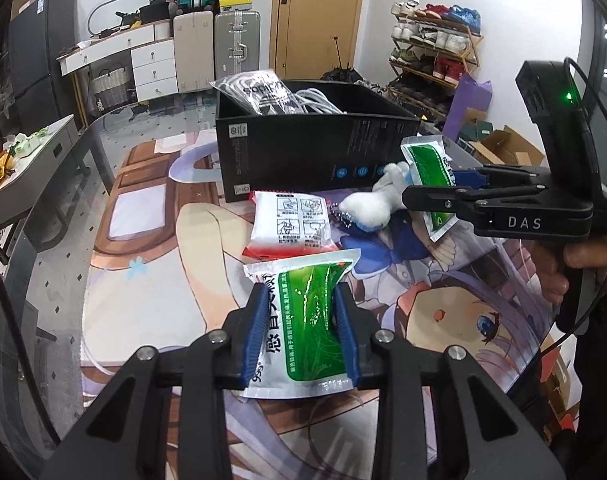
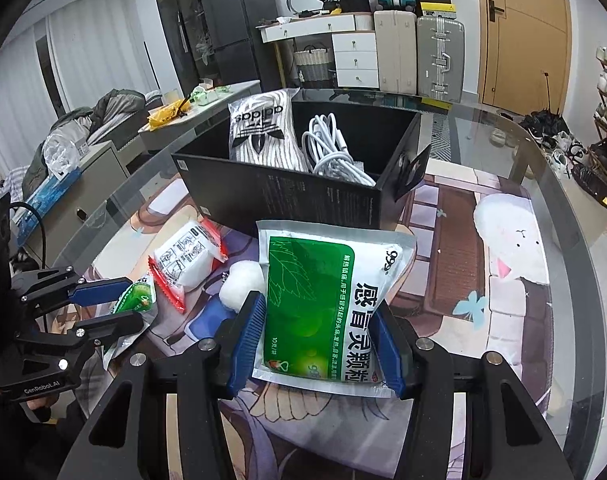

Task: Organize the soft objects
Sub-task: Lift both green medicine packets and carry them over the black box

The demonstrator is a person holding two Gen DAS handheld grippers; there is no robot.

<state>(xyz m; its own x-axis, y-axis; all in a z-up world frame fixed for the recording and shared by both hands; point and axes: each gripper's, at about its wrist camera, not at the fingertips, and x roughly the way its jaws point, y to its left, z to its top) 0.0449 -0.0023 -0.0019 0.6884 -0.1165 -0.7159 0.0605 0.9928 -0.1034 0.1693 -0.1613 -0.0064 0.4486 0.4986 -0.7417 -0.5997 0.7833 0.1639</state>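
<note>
Nearest the lens, the left gripper (image 1: 299, 328) was clamped on a green sachet (image 1: 303, 316), held over the printed mat. The right gripper (image 2: 317, 344) squeezed a second green sachet (image 2: 323, 300), raised upright just before the black box (image 2: 287, 200). Both seemed mid-carry; next, each likely needed lifting over the box wall and releasing beside the socks (image 2: 263, 132) and cable (image 2: 331, 148).

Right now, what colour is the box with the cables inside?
The box is black, with small pale print on its side. It shows best in the right wrist view.
</note>
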